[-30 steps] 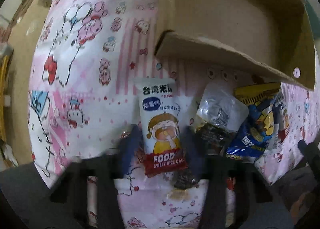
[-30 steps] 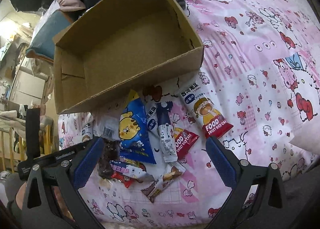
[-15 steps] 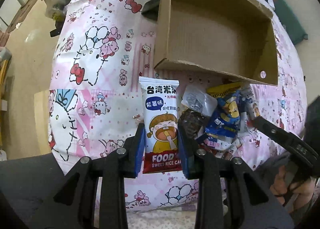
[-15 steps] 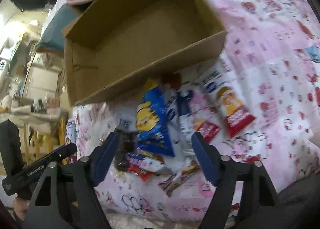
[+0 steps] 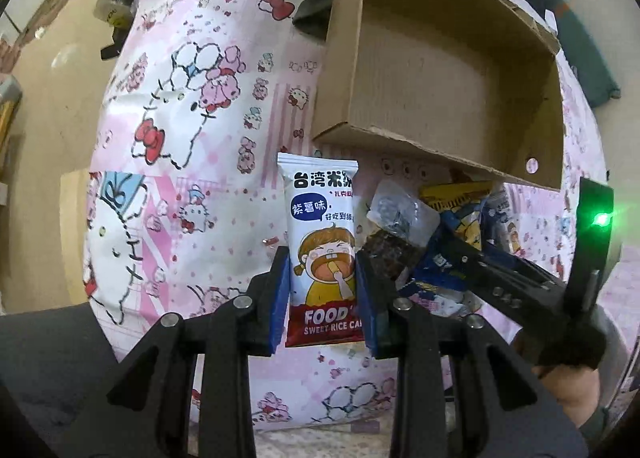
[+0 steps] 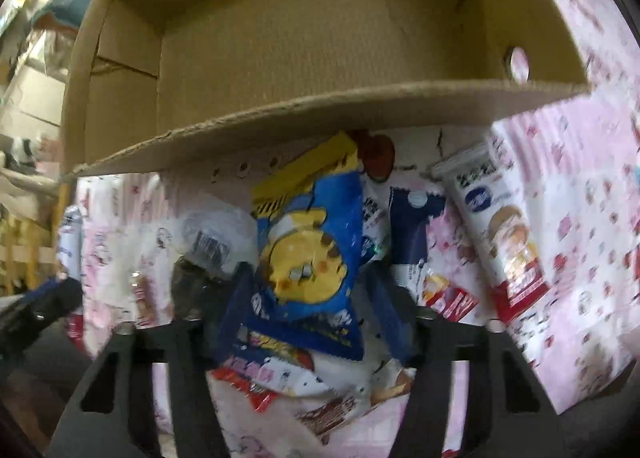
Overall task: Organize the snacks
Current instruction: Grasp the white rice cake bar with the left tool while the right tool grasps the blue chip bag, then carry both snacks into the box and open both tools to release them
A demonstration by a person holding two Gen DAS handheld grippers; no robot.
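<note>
My left gripper (image 5: 322, 294) is shut on the white and red sweet rice cake packet (image 5: 322, 234), its blue pads against both sides. The packet also shows in the right wrist view (image 6: 500, 234). An open, empty cardboard box (image 5: 440, 69) stands just beyond the snack pile, and shows in the right wrist view (image 6: 320, 37). My right gripper (image 6: 312, 298) straddles the blue and yellow snack bag (image 6: 308, 258), with the jaws close on either side of it; I cannot tell if they touch it. It reaches in from the right in the left wrist view (image 5: 480, 258).
Several more snack packets (image 6: 288, 378) lie heaped on the pink cartoon-print bedspread (image 5: 180, 117). A clear packet with a dark snack (image 5: 394, 225) lies beside the rice cake. A dark cloth (image 5: 316, 13) lies left of the box. Floor shows at the far left.
My left gripper closed on the rice cake packet and lifted slightly. My right gripper moved down and forward over the blue bag and narrowed its jaws around it.
</note>
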